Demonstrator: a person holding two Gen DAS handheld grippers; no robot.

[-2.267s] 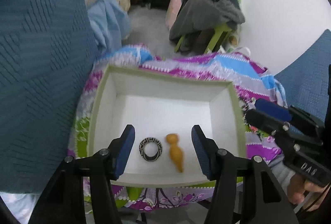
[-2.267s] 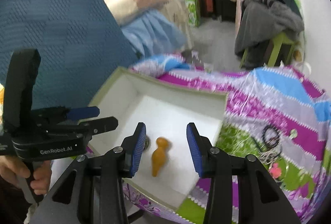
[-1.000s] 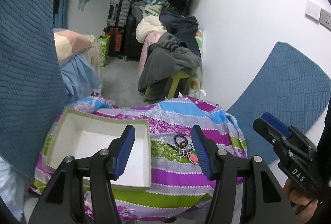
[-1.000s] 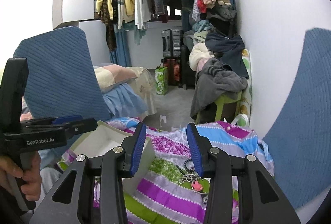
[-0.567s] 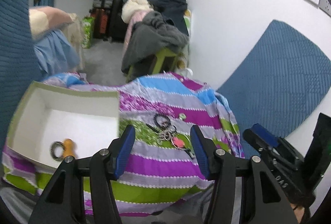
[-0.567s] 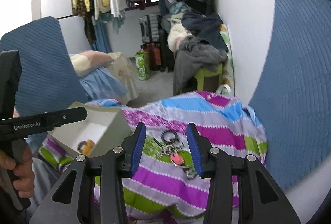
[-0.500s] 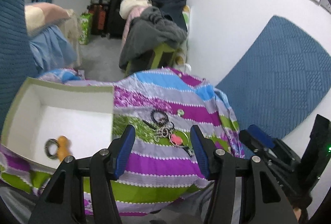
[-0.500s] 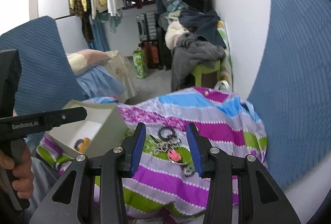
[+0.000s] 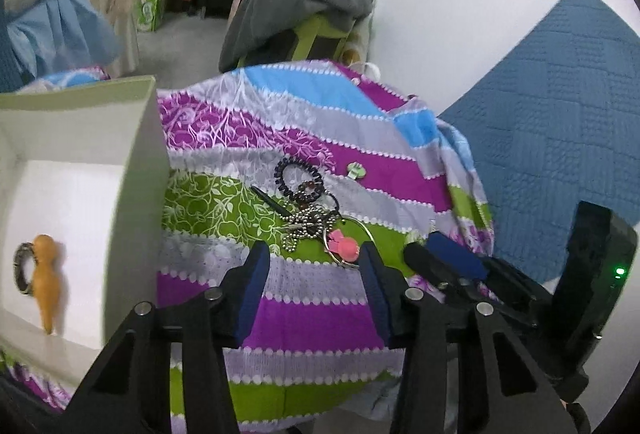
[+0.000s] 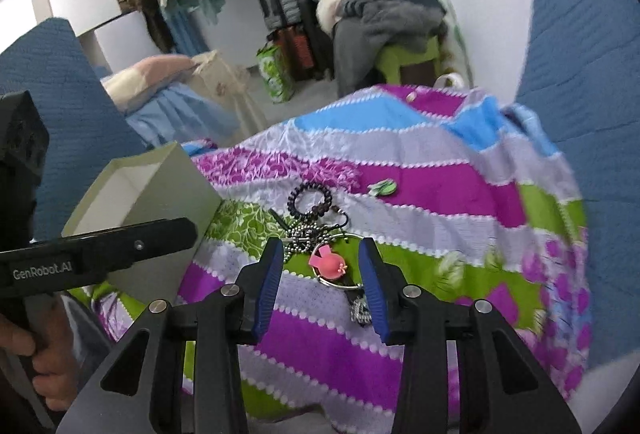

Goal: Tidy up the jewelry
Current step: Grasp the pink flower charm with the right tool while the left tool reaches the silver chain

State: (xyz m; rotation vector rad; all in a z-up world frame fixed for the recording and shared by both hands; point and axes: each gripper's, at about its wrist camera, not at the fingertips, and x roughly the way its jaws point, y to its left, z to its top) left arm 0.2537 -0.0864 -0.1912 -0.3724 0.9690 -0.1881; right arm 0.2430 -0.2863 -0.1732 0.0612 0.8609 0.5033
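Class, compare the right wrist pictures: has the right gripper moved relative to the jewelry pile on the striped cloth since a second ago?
Yes. The right gripper has come down toward the jewelry pile on the striped cloth, which now sits larger between its open, empty fingers.

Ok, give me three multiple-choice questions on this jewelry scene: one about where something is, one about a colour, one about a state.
1. Where is the orange pendant?
A. inside the white box
B. on the striped cloth
C. between the fingers

2. What colour is the bird charm in the jewelry pile?
A. blue
B. pink
C. yellow

3. What state is the right gripper in?
A. shut on the charm
B. shut with nothing in it
C. open, holding nothing

Answers: 1 A, it lies on the box floor beside a ring. 2 B, it shows pink against the green stripe. 3 C, its fingers stand apart above the pile.
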